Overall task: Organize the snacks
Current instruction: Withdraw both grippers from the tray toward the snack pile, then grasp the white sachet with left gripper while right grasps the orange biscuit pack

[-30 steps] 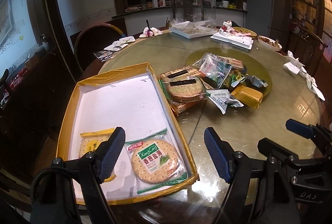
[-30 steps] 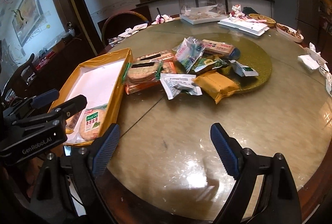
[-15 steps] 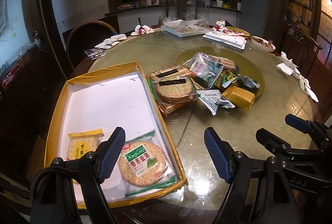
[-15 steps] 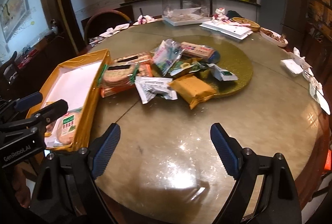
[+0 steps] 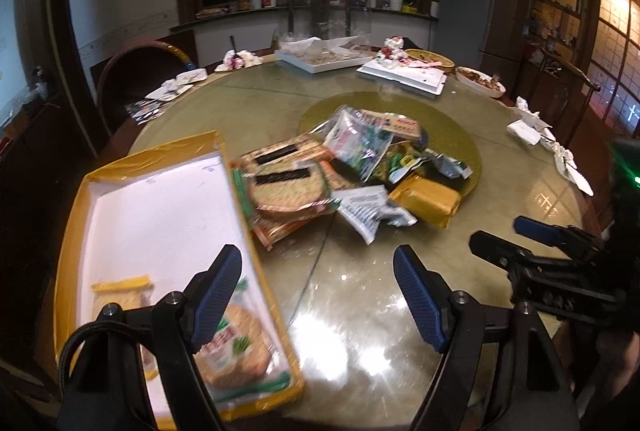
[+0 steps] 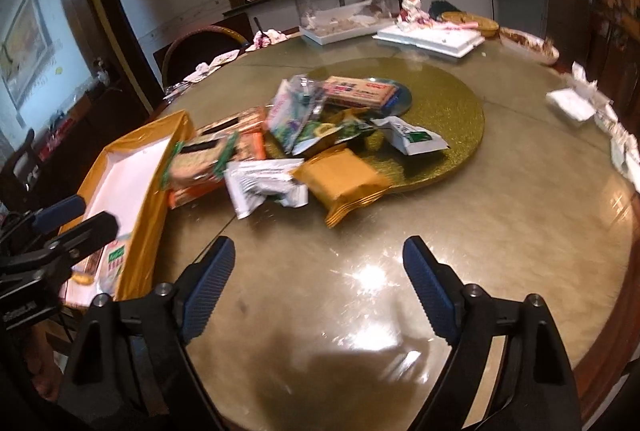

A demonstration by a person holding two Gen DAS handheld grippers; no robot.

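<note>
Left gripper (image 5: 318,293) and right gripper (image 6: 318,277), both wide and empty, hover over the table (image 6: 500,199); snack pile (image 6: 304,147) lies beside the yellow tray (image 5: 160,215).

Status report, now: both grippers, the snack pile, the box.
Left gripper and right gripper open, empty, above the table. Two cracker packs in the yellow box; snack pile waiting beside it. Nothing blocking the approach.
</note>
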